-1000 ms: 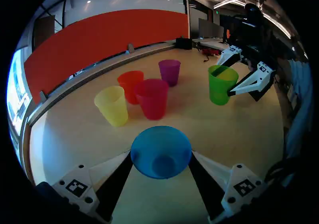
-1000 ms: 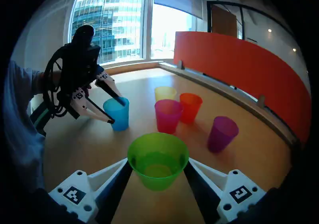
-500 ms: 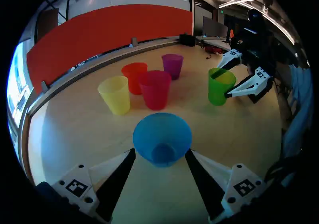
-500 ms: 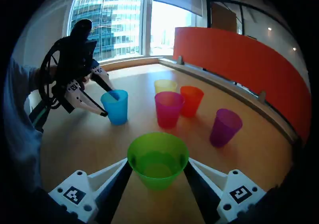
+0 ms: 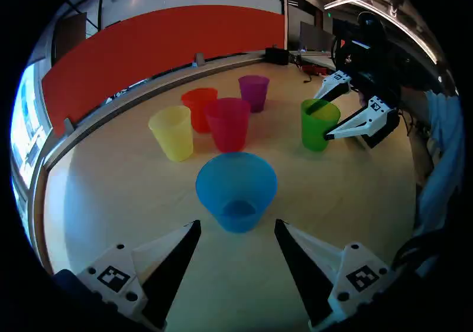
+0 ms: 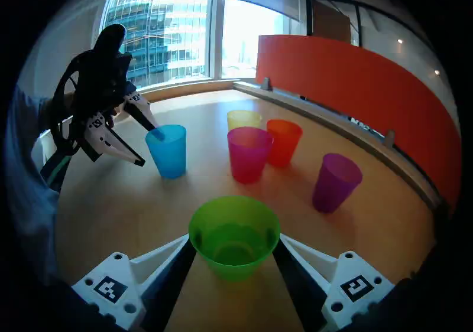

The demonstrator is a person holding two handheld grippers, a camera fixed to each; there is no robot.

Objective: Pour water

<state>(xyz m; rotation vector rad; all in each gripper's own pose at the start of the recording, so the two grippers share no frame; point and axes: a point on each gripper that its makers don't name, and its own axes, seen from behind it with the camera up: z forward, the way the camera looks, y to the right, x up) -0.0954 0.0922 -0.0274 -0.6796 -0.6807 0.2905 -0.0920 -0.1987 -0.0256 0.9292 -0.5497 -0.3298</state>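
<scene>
the left gripper [image 5: 236, 223] and right gripper [image 6: 234, 237] have white wedge-shaped fingers [image 5: 152, 254] with black inner faces and square black-and-white markers [image 5: 113, 277]. a black body [image 6: 101, 81] trails a looped cable [image 6: 59, 119]. the sleeve [image 6: 23, 178] is light blue.

The right hand-held gripper [image 6: 234, 240] squeezes a green cup [image 6: 234, 255] from both sides. A little water sits in the cup. Farther off on the table [image 6: 118, 214] stand a pink cup [image 6: 249, 153], an orange cup [image 6: 285, 140], a yellow cup [image 6: 243, 119] and a purple cup [image 6: 336, 181]. At the left, the left hand-held gripper [image 6: 149, 150] has its fingers spread wide, with the tips just beside a blue cup [image 6: 168, 152].
</scene>
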